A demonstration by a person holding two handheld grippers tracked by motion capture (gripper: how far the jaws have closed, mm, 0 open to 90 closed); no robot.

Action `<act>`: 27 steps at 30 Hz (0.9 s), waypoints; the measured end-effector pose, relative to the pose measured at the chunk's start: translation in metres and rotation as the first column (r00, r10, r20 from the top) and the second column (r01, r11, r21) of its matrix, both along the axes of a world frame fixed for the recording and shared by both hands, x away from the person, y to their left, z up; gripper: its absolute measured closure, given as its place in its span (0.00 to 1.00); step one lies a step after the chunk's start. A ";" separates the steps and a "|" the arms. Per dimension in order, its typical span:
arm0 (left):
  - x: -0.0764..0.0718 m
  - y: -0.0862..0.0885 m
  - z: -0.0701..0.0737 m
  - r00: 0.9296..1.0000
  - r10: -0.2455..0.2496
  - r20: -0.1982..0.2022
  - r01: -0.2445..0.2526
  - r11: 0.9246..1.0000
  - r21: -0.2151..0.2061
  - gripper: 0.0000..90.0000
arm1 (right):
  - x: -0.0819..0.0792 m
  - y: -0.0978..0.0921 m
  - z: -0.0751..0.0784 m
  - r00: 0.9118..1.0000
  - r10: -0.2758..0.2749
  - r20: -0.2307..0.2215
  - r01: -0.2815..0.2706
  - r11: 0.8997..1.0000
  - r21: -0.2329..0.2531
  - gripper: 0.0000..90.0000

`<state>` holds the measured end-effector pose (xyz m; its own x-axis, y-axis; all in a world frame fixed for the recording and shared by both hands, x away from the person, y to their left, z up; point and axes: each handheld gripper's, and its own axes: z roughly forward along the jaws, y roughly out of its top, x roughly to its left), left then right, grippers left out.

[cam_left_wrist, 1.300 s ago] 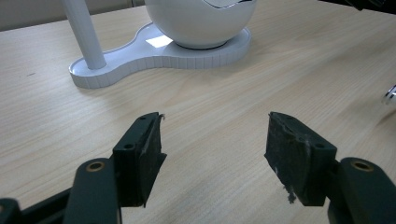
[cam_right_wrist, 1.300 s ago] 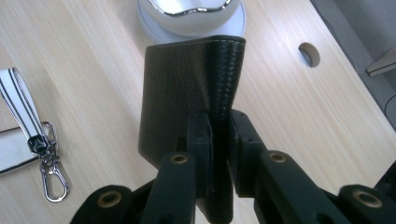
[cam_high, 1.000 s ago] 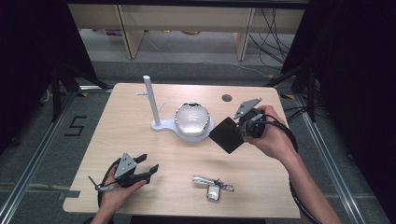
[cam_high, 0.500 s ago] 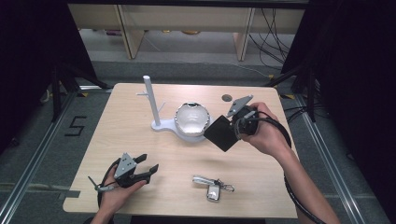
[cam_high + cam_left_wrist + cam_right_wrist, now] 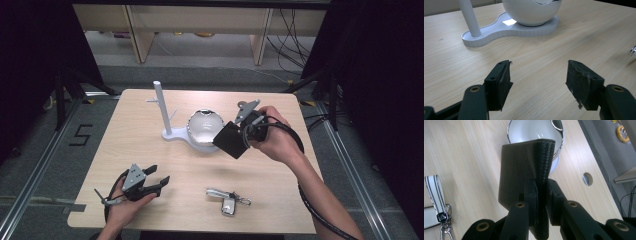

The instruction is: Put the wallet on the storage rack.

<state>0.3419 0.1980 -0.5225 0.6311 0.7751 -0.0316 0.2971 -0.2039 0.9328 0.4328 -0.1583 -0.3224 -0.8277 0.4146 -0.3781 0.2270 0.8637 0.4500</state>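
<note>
Right fingers (image 5: pixel 541 192) pinching wallet (image 5: pixel 524 167), held above the bowl (image 5: pixel 206 126) rim.
Wallet hangs off the table (image 5: pixel 150 150), edge-on in the fingers, just right of the white bowl on its stand (image 5: pixel 167 135). Left fingers (image 5: pixel 537 82) spread, nothing between them, low over the table's near-left corner, well apart from the wallet. Keys (image 5: pixel 227 200) lie near the front edge, between the two hands.
</note>
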 end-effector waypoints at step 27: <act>0.000 0.001 0.000 1.000 -0.002 -0.004 0.002 1.000 0.004 0.39 | 0.009 0.020 0.011 0.998 0.035 0.051 -0.036 0.999 0.024 0.90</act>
